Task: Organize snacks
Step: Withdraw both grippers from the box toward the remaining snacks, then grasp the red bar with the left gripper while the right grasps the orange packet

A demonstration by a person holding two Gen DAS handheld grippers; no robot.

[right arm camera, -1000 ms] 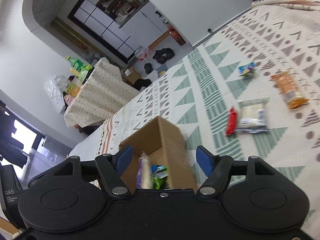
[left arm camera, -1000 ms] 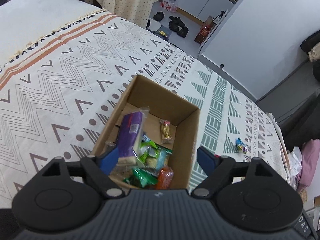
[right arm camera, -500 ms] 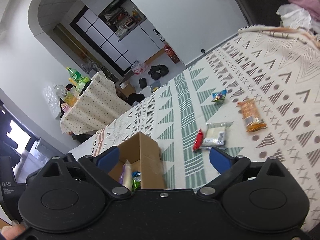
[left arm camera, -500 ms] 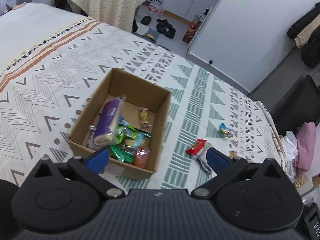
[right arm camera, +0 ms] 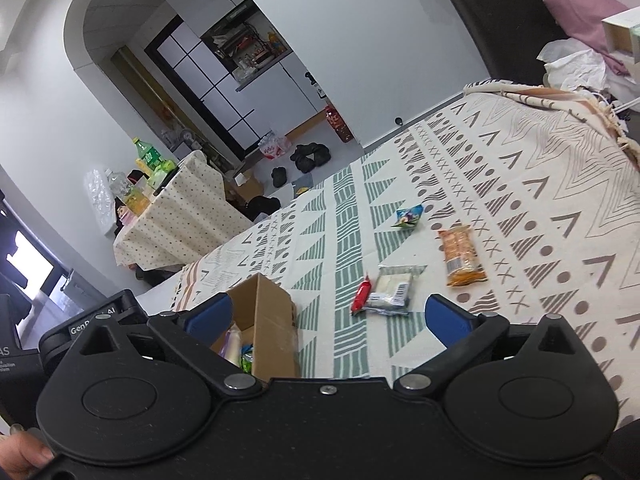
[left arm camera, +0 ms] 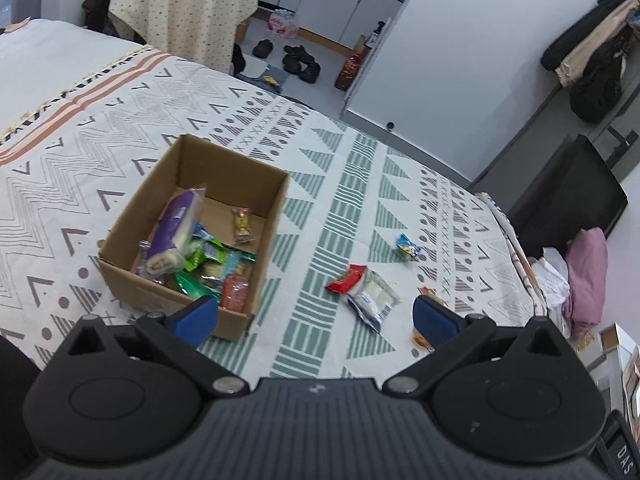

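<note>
We see the cardboard box [left arm camera: 192,236] sitting on the bed [left arm camera: 320,208], its patterned cover under everything. Inside lie a purple packet [left arm camera: 172,236], green wrappers [left arm camera: 208,256] and an orange packet [left arm camera: 235,297]. Beside the box, still loose on the cover, are a red packet [left arm camera: 346,279] touching a clear white packet [left arm camera: 372,296], a small blue packet [left arm camera: 407,246] farther off, and an orange biscuit pack [right arm camera: 460,256] near them. Our left gripper [left arm camera: 316,316] has its fingers [left arm camera: 194,316] spread wide with nothing between them. Our right gripper [right arm camera: 328,316] has its jaws opening, also bare, hanging above the box edge and the loose snacks.
</note>
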